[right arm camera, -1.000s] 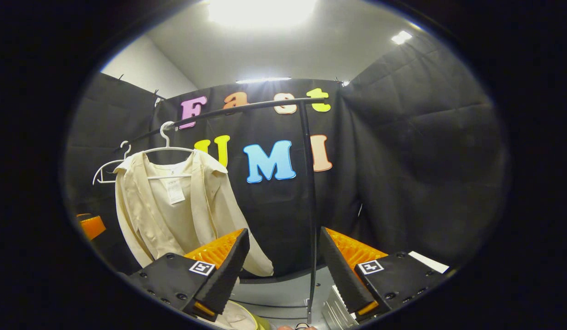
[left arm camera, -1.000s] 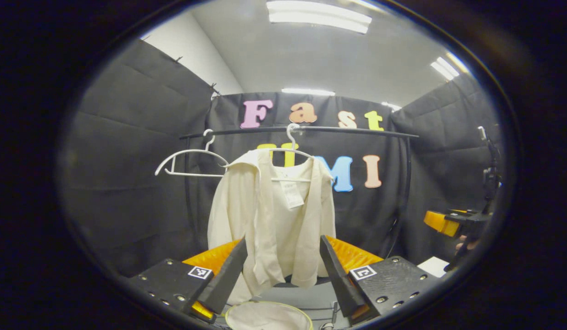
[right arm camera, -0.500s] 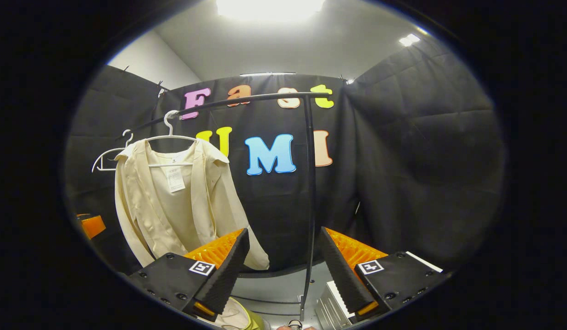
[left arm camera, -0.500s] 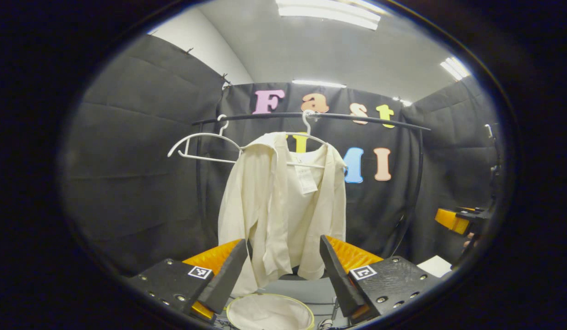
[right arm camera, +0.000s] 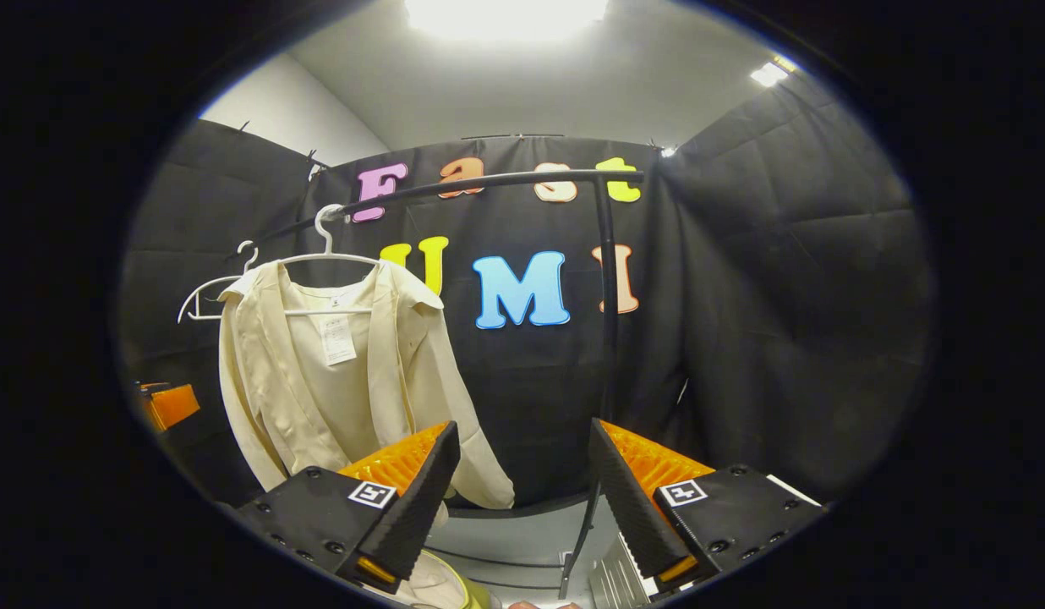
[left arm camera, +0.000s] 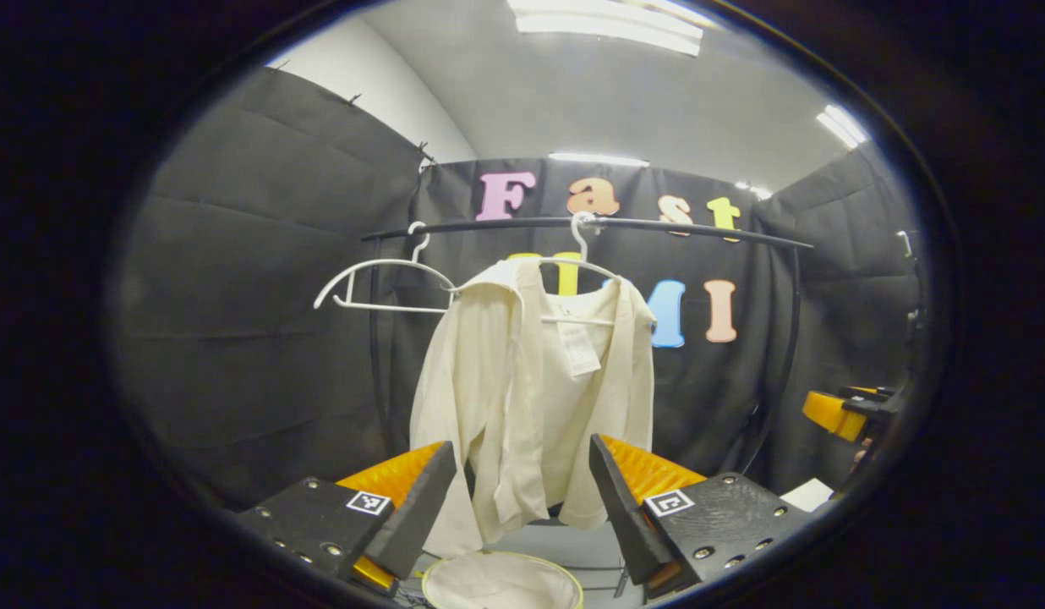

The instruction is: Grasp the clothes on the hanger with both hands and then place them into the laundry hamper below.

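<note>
Before spread left tongs, shirt hangs, seemingly untouched.

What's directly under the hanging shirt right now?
The laundry hamper sits below the cream shirt, its round rim and pale lining visible. Its lower body and the floor beneath are cut off from view.

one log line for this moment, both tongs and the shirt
phase: approach | left tongs: open, facing shirt | right tongs: open, shirt to its left | shirt: on hanger | hamper: below
</note>
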Motion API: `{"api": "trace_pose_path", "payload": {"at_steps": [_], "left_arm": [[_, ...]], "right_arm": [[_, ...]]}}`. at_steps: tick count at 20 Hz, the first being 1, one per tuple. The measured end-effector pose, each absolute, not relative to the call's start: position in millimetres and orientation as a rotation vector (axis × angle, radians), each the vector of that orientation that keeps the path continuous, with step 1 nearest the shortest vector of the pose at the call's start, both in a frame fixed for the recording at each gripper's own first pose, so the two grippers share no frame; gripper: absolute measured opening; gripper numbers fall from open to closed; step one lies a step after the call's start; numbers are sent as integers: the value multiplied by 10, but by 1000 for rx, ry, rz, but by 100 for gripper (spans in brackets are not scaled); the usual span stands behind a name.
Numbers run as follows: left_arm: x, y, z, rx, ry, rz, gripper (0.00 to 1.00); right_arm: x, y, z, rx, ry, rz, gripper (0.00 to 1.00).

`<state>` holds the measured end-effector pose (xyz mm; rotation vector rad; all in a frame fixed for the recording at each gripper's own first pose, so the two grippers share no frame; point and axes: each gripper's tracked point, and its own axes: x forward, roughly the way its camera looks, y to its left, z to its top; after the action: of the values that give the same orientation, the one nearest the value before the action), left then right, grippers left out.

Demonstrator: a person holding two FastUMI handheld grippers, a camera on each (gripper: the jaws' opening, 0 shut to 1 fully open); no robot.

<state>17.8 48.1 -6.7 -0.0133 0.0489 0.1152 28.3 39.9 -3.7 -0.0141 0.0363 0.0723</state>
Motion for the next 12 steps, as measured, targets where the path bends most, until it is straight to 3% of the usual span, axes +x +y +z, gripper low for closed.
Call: {"api": "trace_pose_path", "payload": {"at_steps": [2,3,5,7,10,12], "left_arm": [[328,490,-24,-27,49,137,93],[415,500,10,-36,48,147,89],[607,513,120,-50,28,166,89],[819,534,183,-47,22,181,93],[1086,607,299,-24,6,212,89],[1251,601,300,-43,6,225,93]], "right_arm": [[399,444,-20,6,40,86,93],[464,475,-11,11,42,93,93],[607,511,30,1,30,109,97],[760,529,59,-9,20,119,93],[972,559,33,9,24,133,97],[1072,603,-7,6,36,148,97]]}}
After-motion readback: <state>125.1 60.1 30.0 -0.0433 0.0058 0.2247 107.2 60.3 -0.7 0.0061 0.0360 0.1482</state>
